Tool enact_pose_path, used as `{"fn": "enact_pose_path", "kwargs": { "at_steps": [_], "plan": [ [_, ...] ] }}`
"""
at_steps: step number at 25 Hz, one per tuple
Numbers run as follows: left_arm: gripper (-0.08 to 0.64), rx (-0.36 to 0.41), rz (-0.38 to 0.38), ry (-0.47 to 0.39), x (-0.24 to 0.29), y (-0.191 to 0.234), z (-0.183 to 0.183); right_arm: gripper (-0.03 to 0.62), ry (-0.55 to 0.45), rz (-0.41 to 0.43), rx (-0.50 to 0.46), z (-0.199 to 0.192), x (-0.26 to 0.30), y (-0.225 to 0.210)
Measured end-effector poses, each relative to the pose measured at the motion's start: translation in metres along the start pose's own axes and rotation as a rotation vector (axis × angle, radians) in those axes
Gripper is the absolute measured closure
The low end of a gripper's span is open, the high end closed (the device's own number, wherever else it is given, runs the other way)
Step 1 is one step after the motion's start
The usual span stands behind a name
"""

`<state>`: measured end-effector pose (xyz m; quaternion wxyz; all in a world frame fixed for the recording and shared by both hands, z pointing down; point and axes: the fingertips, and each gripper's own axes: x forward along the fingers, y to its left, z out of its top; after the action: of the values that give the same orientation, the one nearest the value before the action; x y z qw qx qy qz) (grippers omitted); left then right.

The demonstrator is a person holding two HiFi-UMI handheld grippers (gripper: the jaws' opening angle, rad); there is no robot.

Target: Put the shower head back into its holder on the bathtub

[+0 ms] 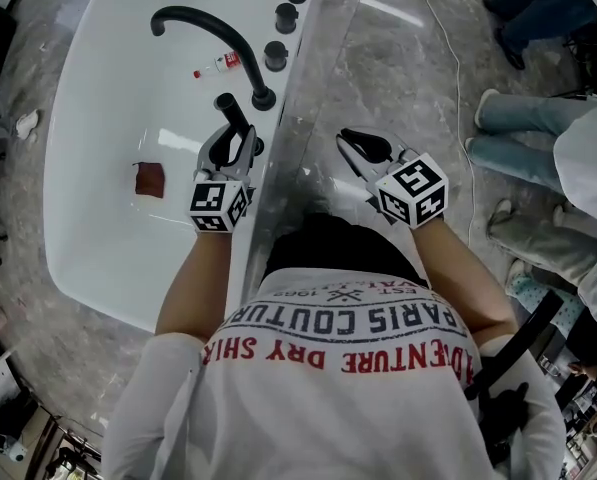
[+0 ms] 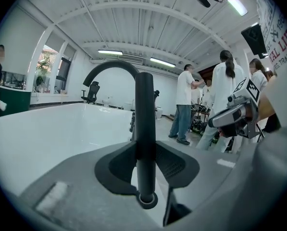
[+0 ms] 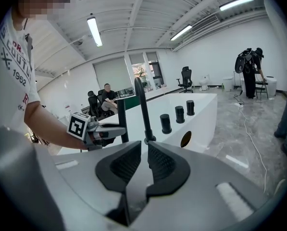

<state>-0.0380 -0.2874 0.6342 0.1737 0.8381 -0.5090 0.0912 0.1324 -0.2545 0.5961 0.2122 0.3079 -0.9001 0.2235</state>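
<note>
**Desk:** Shirt (image 1: 348, 368) fills the foreground as we lean over the bathtub (image 1: 78, 188); where is the shower head?

**Field:** Upright at the tub's rim, between the pads of our left gripper (image 1: 236, 143); the left gripper view shows the shower head (image 2: 145, 119) as a slim black rod, with both pads pressed on its lower half; its foot meets the ring of the holder (image 2: 147, 199); whether it is seated to the bottom we cannot tell.

**Desk:** And our other hand?

**Field:** Our right gripper (image 3: 144, 153) hangs over the grey floor (image 1: 398, 78) beside the tub; its jaws are drawn to a slit, with nothing between them.

**Desk:** How do we expect the piece to handle?

**Field:** Stiff and smooth, we judge, and light enough for one gripper; a round handle with a smooth finish may twist or slide in the pads; so we favour a hold on the lower handle, near the holder, square across it.

**Desk:** What lies in the tub?

**Field:** A dark red square (image 1: 150, 180) lies on the bottom; a small bottle (image 1: 218, 65) with red on it lies near the arched black faucet (image 1: 208, 28); three black knobs (image 1: 286, 16) stand along the rim beyond.
</note>
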Motion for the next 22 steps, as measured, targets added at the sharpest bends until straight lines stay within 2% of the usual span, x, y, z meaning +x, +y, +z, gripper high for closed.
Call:
{"fn": "enact_pose_path", "kwargs": {
  "at_steps": [13, 22],
  "plan": [
    [0.436, 0.044, -0.009, 0.061, -0.014, -0.006, -0.017, 0.551, 0.0, 0.013, 0.01, 0.007, 0.001, 0.004],
    [0.436, 0.163, -0.006, 0.115, -0.019, -0.013, -0.032, 0.551, 0.007, 0.029, 0.01, 0.01, 0.002, 0.006]
  ]
}}
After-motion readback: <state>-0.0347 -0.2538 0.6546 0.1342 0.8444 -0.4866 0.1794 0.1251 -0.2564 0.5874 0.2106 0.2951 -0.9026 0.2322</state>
